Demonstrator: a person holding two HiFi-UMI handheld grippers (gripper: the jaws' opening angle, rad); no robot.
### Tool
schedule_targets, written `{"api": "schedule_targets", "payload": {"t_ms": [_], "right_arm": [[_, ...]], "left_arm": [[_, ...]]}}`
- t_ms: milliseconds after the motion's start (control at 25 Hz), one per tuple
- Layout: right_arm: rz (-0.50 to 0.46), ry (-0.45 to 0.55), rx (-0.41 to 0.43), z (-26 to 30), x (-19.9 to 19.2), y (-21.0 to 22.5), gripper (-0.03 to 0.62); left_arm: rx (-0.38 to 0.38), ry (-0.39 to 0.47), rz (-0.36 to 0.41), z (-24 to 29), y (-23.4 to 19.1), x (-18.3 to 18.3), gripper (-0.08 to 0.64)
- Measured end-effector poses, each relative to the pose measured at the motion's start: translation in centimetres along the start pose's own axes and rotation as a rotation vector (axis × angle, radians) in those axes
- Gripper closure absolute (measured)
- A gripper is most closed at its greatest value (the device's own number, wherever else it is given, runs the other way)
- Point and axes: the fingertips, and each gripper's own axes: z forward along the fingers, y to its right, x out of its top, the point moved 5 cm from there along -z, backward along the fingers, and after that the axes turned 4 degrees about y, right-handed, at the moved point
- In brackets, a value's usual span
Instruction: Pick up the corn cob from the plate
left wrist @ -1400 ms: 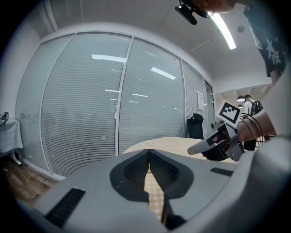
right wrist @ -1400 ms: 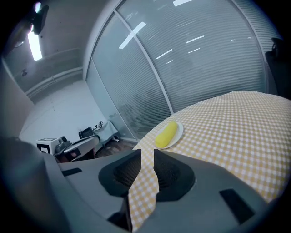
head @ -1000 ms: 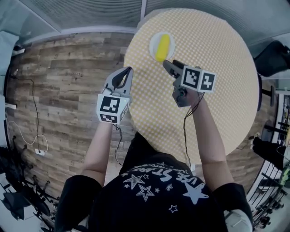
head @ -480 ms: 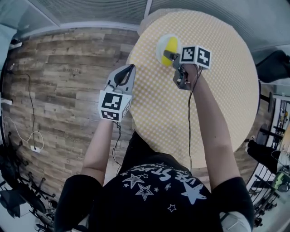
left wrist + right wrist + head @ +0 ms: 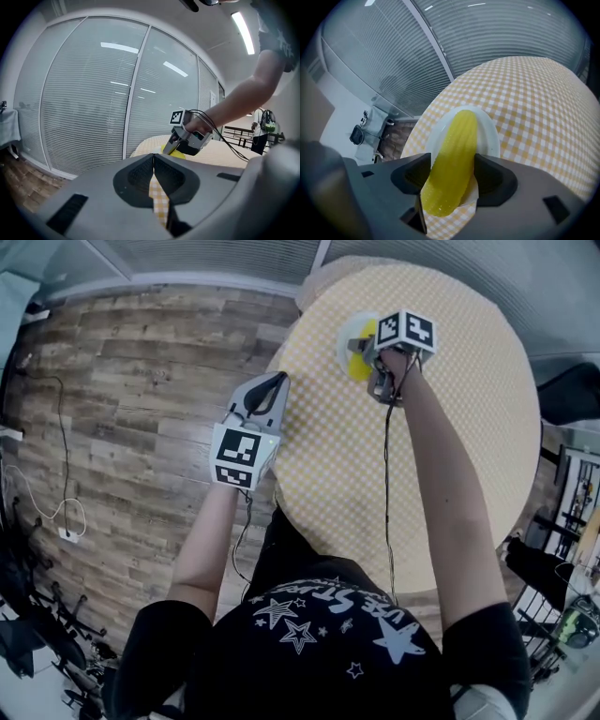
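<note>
A yellow corn cob (image 5: 454, 150) lies on a small white plate (image 5: 493, 136) near the far left edge of the round checked table (image 5: 450, 418). My right gripper (image 5: 452, 171) points steeply down over it. Its jaws have just been opening and stand wide, one on each side of the cob's near end, which still rests on the plate. In the head view the right gripper (image 5: 364, 351) hides most of the corn cob (image 5: 359, 368) and the plate (image 5: 345, 345). My left gripper (image 5: 274, 382) hovers by the table's left edge, shut and empty.
Wooden plank floor (image 5: 141, 381) lies left of the table, and glass walls with blinds (image 5: 93, 93) stand behind it. The left gripper view shows the right gripper (image 5: 176, 143) and the arm over the table top (image 5: 229, 149). A cable (image 5: 386, 484) trails along the right forearm.
The right gripper has moved from beside the plate onto it and tipped downward, so its jaws now straddle the cob. The left gripper has shifted slightly.
</note>
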Motion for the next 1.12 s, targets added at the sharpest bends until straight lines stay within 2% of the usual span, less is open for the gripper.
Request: {"api": "schedule_targets", "payload": {"t_ms": [240,440,600,720,960,1120], "right_arm": [[-0.072,-0.047,-0.06,0.8,0.0,-0.7,0.324],[-0.297,-0.04,-0.133,0.8,-0.2,-1.4,0.324],[-0.373,0.004,-0.122,0.8,0.0,-1.7,0.325],[-0.423,0.046,-0.107,0.4,0.0,-1.2,0.325],[-0.262,0.155,0.036,-1.7,-0.5,-0.1,0.327],[-0.157,0.184,0.133,-3.6,-1.6,0.7,0.328]], "left_arm": [[0.01,-0.008,-0.004,0.3,-0.6,-0.6,0.551],[-0.001,-0.024,-0.02,0.6,0.4,-0.9,0.551],[-0.007,-0.036,-0.024,0.3,1.1,-1.0,0.551],[0.015,-0.035,-0.048,-0.4,1.0,-0.7,0.551],[0.054,-0.044,-0.048,-2.2,0.9,-0.7,0.551],[0.062,-0.038,-0.047,-2.9,1.6,-0.2,0.551]]}}
